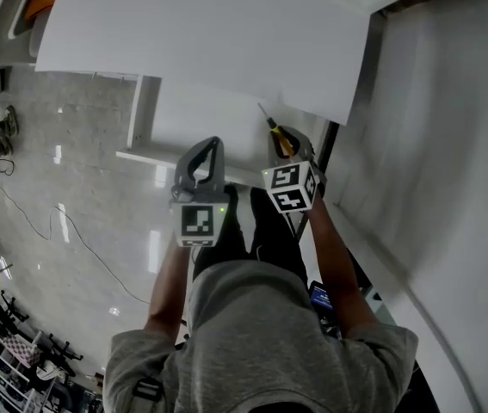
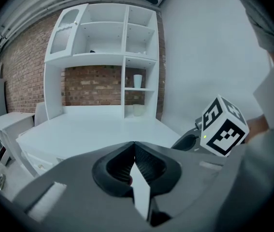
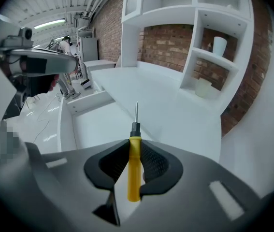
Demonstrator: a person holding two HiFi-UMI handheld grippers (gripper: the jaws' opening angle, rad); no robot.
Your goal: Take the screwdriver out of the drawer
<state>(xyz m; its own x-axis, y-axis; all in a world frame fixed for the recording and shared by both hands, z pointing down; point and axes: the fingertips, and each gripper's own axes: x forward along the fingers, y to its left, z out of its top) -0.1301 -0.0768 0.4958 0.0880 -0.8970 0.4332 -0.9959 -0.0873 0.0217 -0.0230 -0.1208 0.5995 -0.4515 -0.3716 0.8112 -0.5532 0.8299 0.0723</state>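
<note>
The screwdriver [image 3: 134,166] has a yellow handle, a black collar and a thin metal shaft pointing away. My right gripper [image 3: 134,144] is shut on its handle and holds it in the air above the open white drawer [image 3: 95,122]. In the head view the screwdriver [image 1: 275,133] sticks out past my right gripper [image 1: 283,140], over the drawer [image 1: 194,127] under the white desk. My left gripper [image 2: 134,145] has its jaws together with nothing between them; in the head view my left gripper [image 1: 204,150] hangs just left of the right one.
A white desk top [image 1: 200,33] overhangs the drawer. A white shelf unit [image 2: 108,57] stands on it against a brick wall, with a white cup [image 2: 137,80] in a cubby. Cables [image 1: 63,231] lie on the glossy floor at left. A white wall [image 1: 433,162] is at right.
</note>
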